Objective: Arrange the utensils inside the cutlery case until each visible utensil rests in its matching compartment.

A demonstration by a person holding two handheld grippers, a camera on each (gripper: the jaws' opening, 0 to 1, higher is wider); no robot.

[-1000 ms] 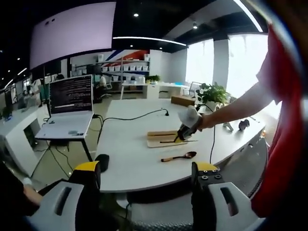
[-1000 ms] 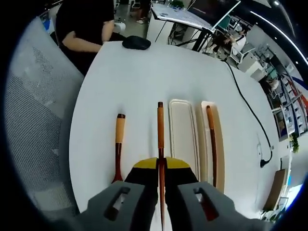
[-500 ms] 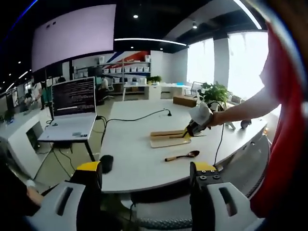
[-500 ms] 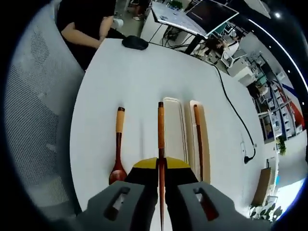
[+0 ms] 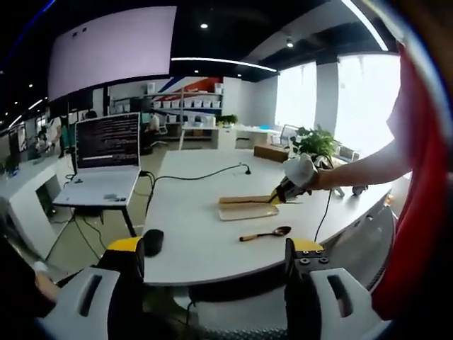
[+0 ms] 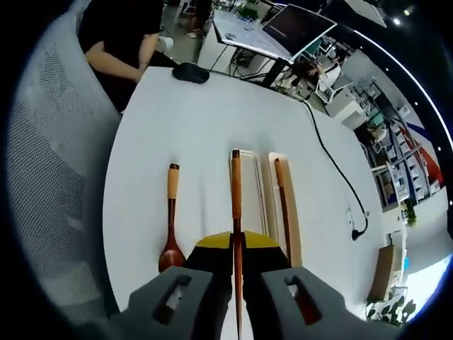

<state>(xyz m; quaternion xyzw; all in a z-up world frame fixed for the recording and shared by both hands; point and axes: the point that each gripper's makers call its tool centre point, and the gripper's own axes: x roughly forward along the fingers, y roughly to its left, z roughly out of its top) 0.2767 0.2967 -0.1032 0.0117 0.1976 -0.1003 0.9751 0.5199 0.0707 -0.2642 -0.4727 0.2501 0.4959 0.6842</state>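
In the right gripper view my right gripper (image 6: 236,244) is shut on a long wooden utensil (image 6: 236,202) that points away over the near edge of the cutlery case (image 6: 258,205). Another wooden utensil (image 6: 282,205) lies in the case's far compartment. A wooden spoon (image 6: 170,223) lies on the white table to the left of the case. In the left gripper view my left gripper (image 5: 212,251) is open and held off the table. There the right gripper (image 5: 287,188) hovers at the case (image 5: 244,207), with the spoon (image 5: 265,233) in front.
A black mouse (image 6: 191,72) lies at the table's far end beside a seated person's arm (image 6: 117,60). A black cable (image 6: 333,170) runs along the table's right side. A mesh chair (image 6: 49,184) stands left. A laptop (image 5: 106,152) and a plant (image 5: 315,142) stand around the table.
The right gripper has lifted and drawn back with the utensil, so the case and the spoon look smaller. The left gripper view has barely shifted.
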